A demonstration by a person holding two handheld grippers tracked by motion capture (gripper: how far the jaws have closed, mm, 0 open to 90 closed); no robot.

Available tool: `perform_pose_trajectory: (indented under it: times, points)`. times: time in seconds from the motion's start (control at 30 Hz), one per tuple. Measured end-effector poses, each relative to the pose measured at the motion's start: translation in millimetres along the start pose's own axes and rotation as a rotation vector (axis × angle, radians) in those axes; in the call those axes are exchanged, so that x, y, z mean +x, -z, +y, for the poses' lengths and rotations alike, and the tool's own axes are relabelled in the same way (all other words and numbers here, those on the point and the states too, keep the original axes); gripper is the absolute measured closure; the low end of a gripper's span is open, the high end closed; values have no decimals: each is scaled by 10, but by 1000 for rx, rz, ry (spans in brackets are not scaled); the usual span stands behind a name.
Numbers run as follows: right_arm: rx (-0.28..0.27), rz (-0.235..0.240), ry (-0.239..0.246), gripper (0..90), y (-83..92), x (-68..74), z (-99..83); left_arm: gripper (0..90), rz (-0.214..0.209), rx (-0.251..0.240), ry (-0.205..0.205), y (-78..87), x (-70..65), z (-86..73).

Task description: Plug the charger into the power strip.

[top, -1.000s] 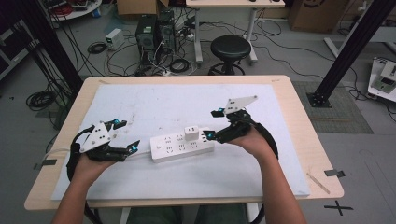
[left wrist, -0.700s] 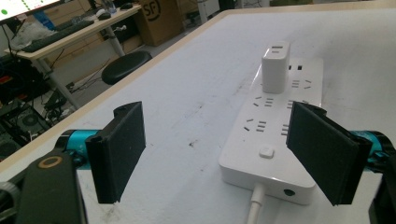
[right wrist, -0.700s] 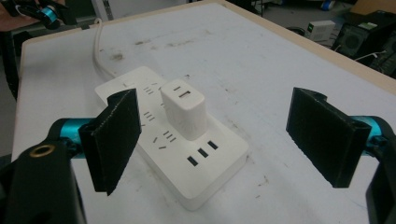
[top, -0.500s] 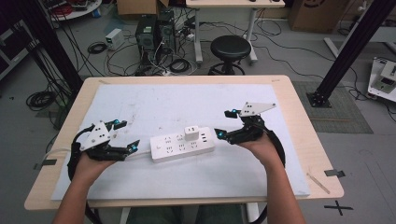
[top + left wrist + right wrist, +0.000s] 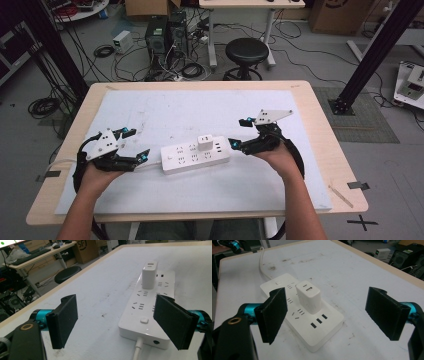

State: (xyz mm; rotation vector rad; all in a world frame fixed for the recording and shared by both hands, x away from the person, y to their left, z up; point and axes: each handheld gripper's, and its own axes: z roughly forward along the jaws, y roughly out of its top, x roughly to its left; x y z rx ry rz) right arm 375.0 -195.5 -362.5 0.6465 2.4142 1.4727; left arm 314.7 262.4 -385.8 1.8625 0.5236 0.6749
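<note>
White mat (image 5: pixel 200 107) is covering the wooden table (image 5: pixel 320 125), cables and a black stool (image 5: pixel 248 50) crowding the floor at frame top. Power strip (image 5: pixel 195 157) with charger (image 5: pixel 205 142) is lying mid-frame. Left gripper (image 5: pixel 134 145) and right gripper (image 5: pixel 240 134) are both gaping wide, holding nothing, flanking the strip's ends.

Wooden table (image 5: pixel 320 125), white mat (image 5: pixel 200 112) on it, white power strip (image 5: pixel 187 159) on mat

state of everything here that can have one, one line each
power strip: lying flat on the white mat, cord attached, not held
charger: plugged upright into the strip
left gripper: open, beside the strip's cord end
right gripper: open, just off the strip's other end
</note>
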Motion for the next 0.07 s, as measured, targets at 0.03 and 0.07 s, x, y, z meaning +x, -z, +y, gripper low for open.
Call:
perform_pose_trajectory:
  times: [0.03,0.07]
  points:
    - [1,-3,-2,182,5,1,-2,196,0,0,1,-5,2,-1]
    - [1,-3,-2,182,5,1,-2,196,0,0,1,-5,2,-1]
